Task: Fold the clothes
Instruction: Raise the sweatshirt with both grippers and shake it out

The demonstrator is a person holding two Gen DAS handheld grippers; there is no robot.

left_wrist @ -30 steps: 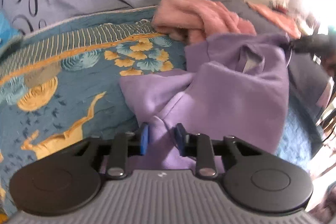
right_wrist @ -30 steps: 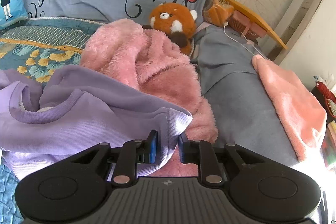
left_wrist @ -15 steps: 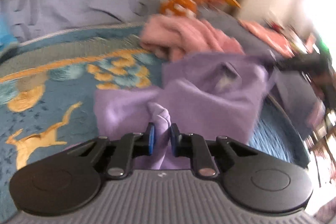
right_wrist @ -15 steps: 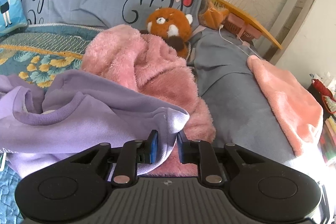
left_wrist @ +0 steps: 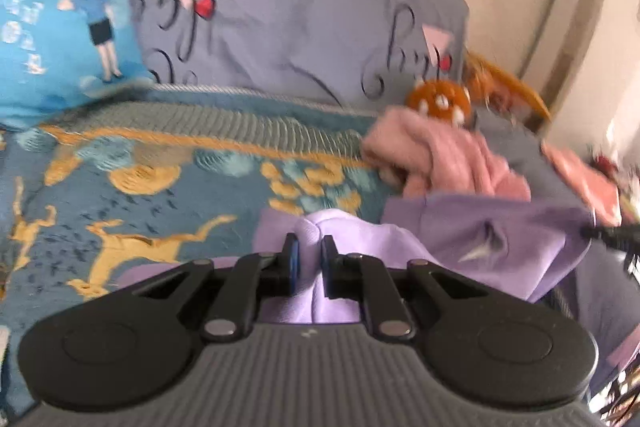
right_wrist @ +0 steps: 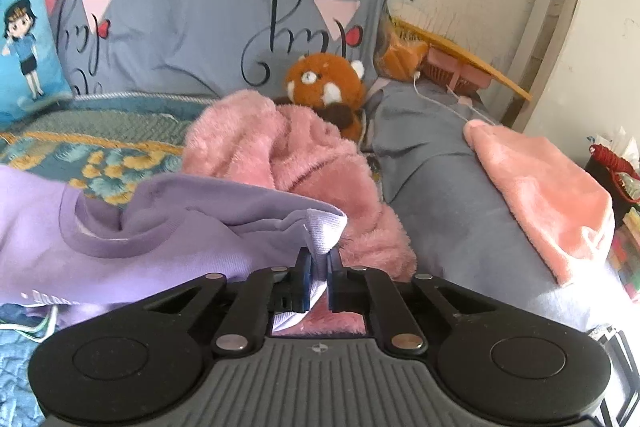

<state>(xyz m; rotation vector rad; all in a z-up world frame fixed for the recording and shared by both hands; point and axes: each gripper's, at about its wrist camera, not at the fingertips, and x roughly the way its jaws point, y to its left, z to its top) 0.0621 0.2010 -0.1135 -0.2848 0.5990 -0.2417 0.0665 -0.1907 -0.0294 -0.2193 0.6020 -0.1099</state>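
Observation:
A purple sweatshirt (left_wrist: 492, 243) lies on the patterned blue bedspread (left_wrist: 120, 187). My left gripper (left_wrist: 306, 247) is shut on a bunched fold of it, held a little above the bed. In the right wrist view the sweatshirt (right_wrist: 168, 231) spreads to the left with its round neckline showing. My right gripper (right_wrist: 318, 259) is shut on a ribbed cuff (right_wrist: 326, 227) of the sweatshirt. The right gripper's tips (left_wrist: 608, 233) show at the right edge of the left wrist view.
A fluffy pink garment (right_wrist: 296, 163) lies just behind the sweatshirt. A red panda plush (right_wrist: 324, 83), grey pillows (right_wrist: 192, 27) and a blue cartoon cushion (right_wrist: 24, 43) stand at the head. A grey blanket (right_wrist: 432, 195) and a peach cloth (right_wrist: 548, 187) lie right.
My left gripper closed on the purple fabric and lifted it, tilting up toward the pillows. My right gripper rose with the cuff still held.

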